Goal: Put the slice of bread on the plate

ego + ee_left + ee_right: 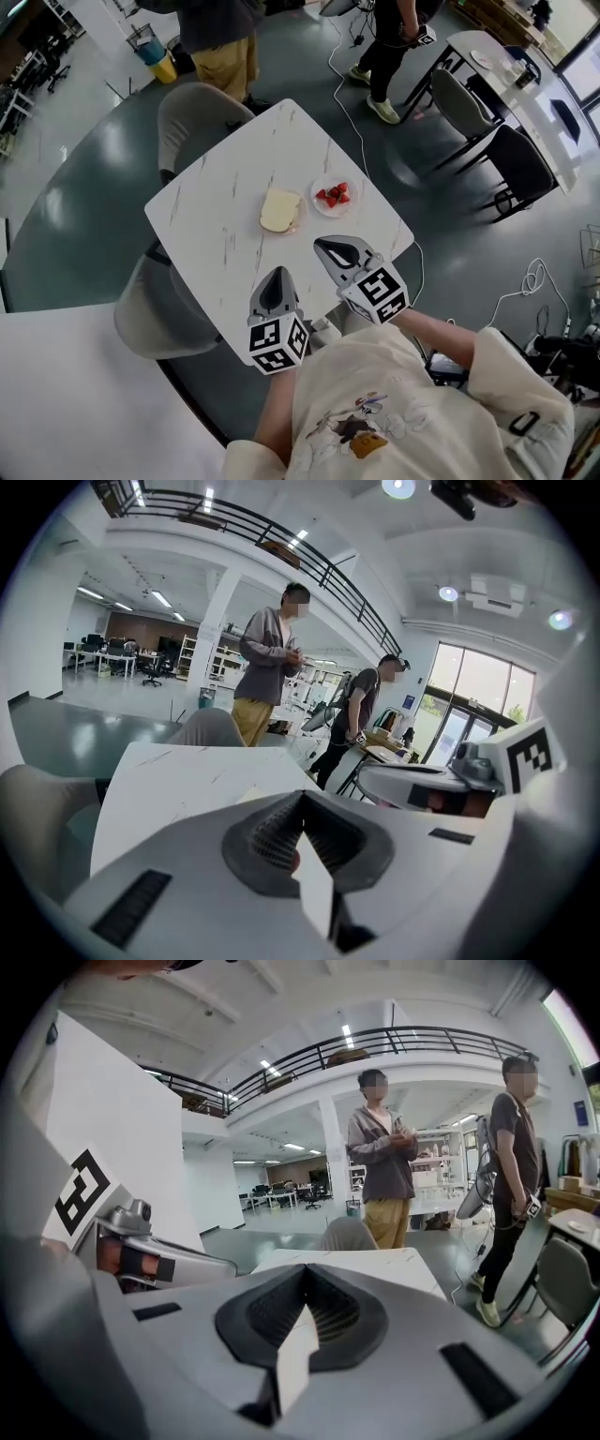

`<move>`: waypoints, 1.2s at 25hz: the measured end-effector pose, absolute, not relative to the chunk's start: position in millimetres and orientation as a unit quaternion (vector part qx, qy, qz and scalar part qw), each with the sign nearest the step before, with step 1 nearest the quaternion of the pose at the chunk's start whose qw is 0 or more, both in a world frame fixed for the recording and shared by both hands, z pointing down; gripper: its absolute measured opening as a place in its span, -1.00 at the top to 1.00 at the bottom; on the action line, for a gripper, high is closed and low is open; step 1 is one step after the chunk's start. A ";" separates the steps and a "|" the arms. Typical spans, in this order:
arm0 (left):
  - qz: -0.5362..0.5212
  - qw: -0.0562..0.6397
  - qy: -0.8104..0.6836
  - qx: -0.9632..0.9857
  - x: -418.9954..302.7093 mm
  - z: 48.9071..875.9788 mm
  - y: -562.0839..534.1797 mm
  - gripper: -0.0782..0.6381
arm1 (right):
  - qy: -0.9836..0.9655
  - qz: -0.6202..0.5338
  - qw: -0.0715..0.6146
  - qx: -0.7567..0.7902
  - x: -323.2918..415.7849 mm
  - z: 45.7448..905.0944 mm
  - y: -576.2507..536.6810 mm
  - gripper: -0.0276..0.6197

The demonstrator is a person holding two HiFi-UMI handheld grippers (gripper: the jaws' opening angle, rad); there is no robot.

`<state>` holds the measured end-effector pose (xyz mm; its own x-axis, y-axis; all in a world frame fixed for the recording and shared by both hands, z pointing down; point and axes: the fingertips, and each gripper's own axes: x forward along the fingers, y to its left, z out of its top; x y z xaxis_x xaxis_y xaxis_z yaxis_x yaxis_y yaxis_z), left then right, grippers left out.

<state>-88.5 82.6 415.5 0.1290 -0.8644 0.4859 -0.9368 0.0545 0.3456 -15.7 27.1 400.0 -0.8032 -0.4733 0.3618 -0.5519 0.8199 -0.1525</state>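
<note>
A pale slice of bread (279, 210) lies near the middle of the white marble table (225, 197). Just right of it stands a small plate (322, 208) with red strawberry pieces (333, 195). My left gripper (276, 279) hangs over the table's near edge, short of the bread, shut with nothing in it. My right gripper (331, 247) is beside it, a little nearer the plate, and its jaws also meet on nothing. In the left gripper view the pads (272, 832) touch above the tabletop (169, 780). The right gripper view shows the same closed pads (272, 1312).
Grey chairs (192, 117) stand at the table's far and left sides. Two people (220, 37) stand beyond the table. At the right are dark chairs (520, 164) and a second table (506, 80). Cables (534, 281) lie on the floor.
</note>
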 end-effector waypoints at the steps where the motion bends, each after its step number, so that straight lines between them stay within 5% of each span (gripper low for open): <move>1: 0.057 0.306 -0.656 0.687 -87.2 412.8 87.8 0.76 | -0.942 0.120 0.151 0.275 -14.5 393.6 32.4 0.93; 30: 0.079 0.251 -0.685 0.679 19.3 343.2 153.3 0.76 | -0.954 0.091 0.065 0.278 98.8 281.1 83.2 0.93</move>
